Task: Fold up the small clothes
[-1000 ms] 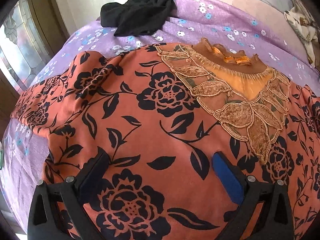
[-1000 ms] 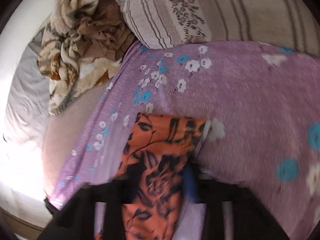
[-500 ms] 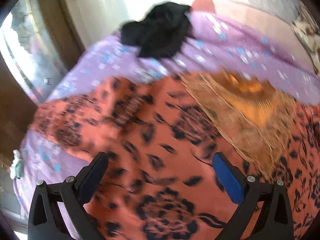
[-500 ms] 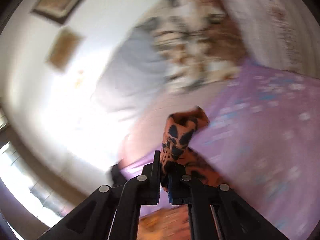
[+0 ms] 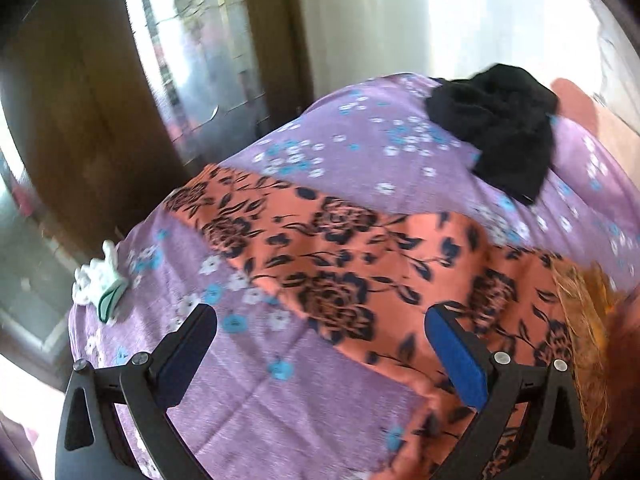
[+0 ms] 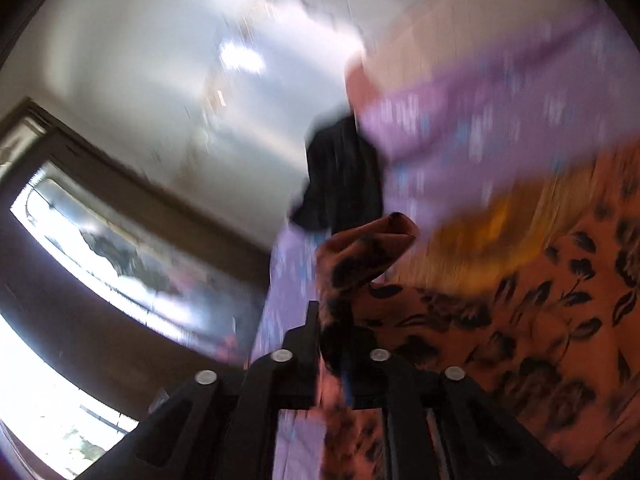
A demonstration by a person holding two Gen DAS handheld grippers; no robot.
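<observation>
The right gripper (image 6: 334, 336) was clamped on a sleeve of the orange top (image 5: 344, 256), lifting it, while the left gripper (image 5: 320, 332) hung wide apart and unladen above the top, spread on the purple sheet (image 5: 248, 396) near black cloth (image 5: 504, 128).

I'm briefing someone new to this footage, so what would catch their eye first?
The orange floral garment spread across the purple flowered bedsheet, one end pinched in the shut right gripper. Next, the crumpled black cloth at the sheet's far side, and the left gripper open above the garment's edge.
</observation>
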